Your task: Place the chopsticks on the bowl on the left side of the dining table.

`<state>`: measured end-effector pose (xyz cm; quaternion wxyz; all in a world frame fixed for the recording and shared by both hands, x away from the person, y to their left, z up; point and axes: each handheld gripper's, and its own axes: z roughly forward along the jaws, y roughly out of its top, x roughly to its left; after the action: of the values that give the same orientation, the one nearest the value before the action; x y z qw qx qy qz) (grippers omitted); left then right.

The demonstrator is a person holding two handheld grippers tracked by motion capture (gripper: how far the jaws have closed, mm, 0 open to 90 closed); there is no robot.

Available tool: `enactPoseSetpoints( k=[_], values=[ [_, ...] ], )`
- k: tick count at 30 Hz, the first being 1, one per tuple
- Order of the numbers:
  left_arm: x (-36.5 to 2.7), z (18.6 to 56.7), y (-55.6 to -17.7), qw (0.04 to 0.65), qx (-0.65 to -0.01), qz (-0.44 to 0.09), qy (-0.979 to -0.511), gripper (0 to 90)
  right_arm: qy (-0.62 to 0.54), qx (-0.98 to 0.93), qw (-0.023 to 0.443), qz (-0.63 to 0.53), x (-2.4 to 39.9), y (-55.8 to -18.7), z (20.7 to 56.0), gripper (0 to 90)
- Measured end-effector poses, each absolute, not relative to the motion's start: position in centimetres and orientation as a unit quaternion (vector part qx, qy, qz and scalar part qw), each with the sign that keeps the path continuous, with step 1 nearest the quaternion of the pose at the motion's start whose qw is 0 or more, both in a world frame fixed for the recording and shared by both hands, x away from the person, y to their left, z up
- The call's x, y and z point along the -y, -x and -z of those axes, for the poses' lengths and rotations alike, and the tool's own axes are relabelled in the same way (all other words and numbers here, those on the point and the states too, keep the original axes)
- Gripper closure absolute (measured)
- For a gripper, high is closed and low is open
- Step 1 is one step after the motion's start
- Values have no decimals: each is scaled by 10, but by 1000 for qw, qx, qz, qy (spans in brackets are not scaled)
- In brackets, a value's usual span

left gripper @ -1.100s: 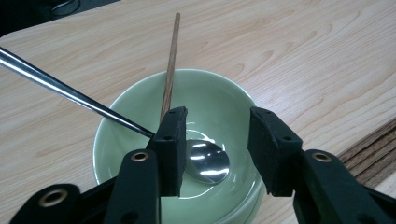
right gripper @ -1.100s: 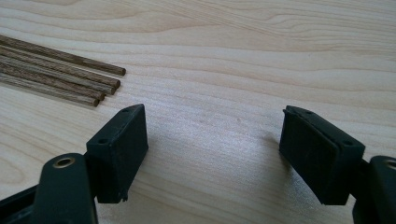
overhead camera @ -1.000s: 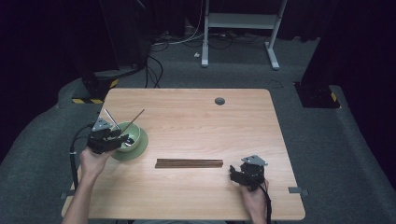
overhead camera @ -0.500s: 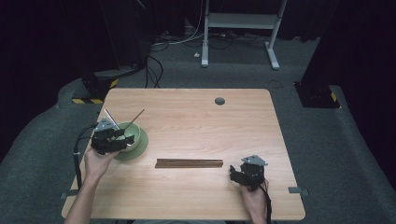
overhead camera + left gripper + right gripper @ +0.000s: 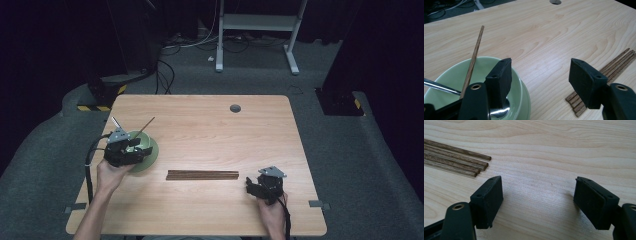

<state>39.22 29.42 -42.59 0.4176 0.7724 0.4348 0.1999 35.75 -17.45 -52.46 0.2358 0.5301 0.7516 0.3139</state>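
Nearest us, right gripper [image 5: 258, 188] sits low on the table [image 5: 210, 125] near the front right edge, jaws wide apart with only bare wood between them. In the right gripper view the ends of the chopstick bundle [image 5: 454, 157] lie just beyond its left jaw, not touching.

Next out, we see the chopstick bundle [image 5: 202, 175] lying flat mid-table, between the two hands, well apart from the bowl.

Left side: left gripper [image 5: 131, 148] hangs over the near rim of the green bowl [image 5: 150, 150]. Its jaws have just been opening and now stand wide, nothing pinched between them. In the left gripper view one jaw is over the bowl's inside, the other out over the table.

In the bowl we see a single chopstick [image 5: 475, 55] leaning up over the rim, free of the jaws, plus a metal utensil [image 5: 439, 86]; its handle sticks out left.

Farther back, a round cable hole [image 5: 235, 108] in the tabletop.
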Motion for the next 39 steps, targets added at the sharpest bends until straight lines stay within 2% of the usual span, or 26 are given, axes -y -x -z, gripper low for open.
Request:
enactPoseSetpoints(
  k=[9,39],
  values=[
    [-286,425,-393,433,-432,-191,-768,307,-530,-752,236,-314,174,-358,525,228],
    [-280,426,-382,463,-438,-176,-750,300,-530,-752,235,-314,174,-358,525,228]
  ],
)
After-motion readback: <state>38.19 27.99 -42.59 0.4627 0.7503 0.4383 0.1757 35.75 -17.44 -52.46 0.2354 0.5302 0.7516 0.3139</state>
